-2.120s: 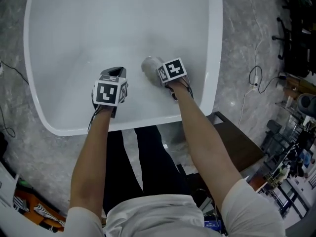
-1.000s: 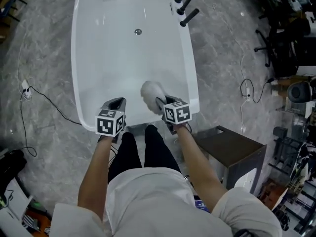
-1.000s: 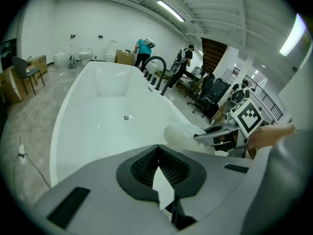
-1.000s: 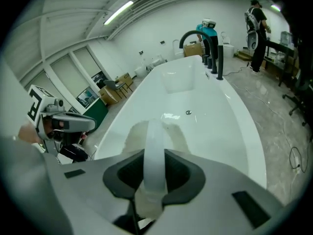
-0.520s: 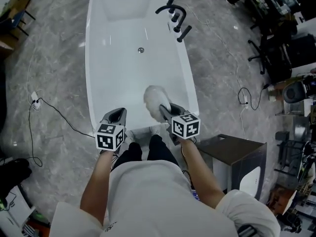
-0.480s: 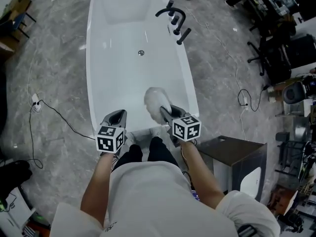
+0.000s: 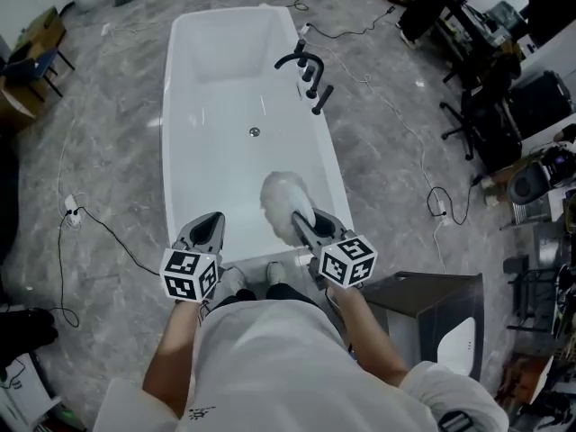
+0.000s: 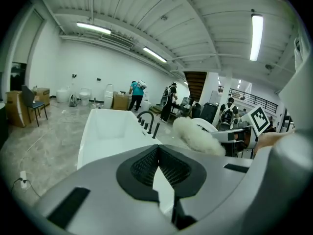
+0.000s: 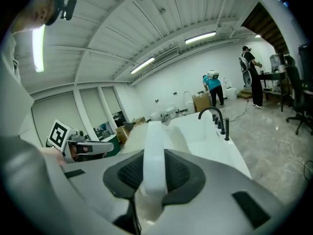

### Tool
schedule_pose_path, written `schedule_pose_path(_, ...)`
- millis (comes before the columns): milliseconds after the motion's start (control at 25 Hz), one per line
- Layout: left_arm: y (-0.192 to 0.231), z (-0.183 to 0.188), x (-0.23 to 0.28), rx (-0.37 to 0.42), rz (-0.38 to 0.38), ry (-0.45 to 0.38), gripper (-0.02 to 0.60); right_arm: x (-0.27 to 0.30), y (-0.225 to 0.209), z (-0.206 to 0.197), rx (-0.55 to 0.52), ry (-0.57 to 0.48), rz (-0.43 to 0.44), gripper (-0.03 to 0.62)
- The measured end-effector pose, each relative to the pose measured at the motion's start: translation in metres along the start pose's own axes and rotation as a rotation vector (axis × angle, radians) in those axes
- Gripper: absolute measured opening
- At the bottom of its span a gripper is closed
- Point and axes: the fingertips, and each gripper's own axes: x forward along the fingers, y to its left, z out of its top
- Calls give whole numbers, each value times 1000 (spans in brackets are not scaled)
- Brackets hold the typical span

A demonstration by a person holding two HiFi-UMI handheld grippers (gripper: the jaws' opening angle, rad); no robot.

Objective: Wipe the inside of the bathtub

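Observation:
The long white bathtub (image 7: 184, 106) runs away from me in the head view, with a drain (image 7: 255, 132) in its floor. My right gripper (image 7: 306, 225) is shut on the white handle (image 9: 153, 151) of a fluffy white wiper, whose head (image 7: 283, 201) hangs over the tub's near end. My left gripper (image 7: 209, 226) is held beside it over the near rim. Its jaws are shut together with nothing between them (image 8: 157, 153). In the left gripper view the fluffy head (image 8: 195, 136) shows to the right, and the tub (image 8: 105, 131) lies ahead.
A black faucet set (image 7: 306, 68) stands on the tub's right rim. A dark box (image 7: 423, 313) sits on the floor at my right. Cables (image 7: 85, 219) trail over the grey marble floor to the left. Office chairs and clutter fill the right side. People stand far back (image 9: 212, 87).
Both grippers have lifted out of the tub's inside and drawn back to its near end. The view has risen and now takes in the whole tub. The right gripper still holds the wiper.

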Motion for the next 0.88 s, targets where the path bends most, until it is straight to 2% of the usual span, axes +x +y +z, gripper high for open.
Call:
schedule_pose_path(320,-24,21,-17,-8,37,-67,12,-23,-5,29,-63,-24,60,95)
schedule_pose_path(640,-31,22,-11,-8,67,-73,12,-29,-16,40,-91,-39,86,95)
schedule_pose_path(880,-40,26,0,22,67,-58,12,-30,-24,43,-92,-35,91,94)
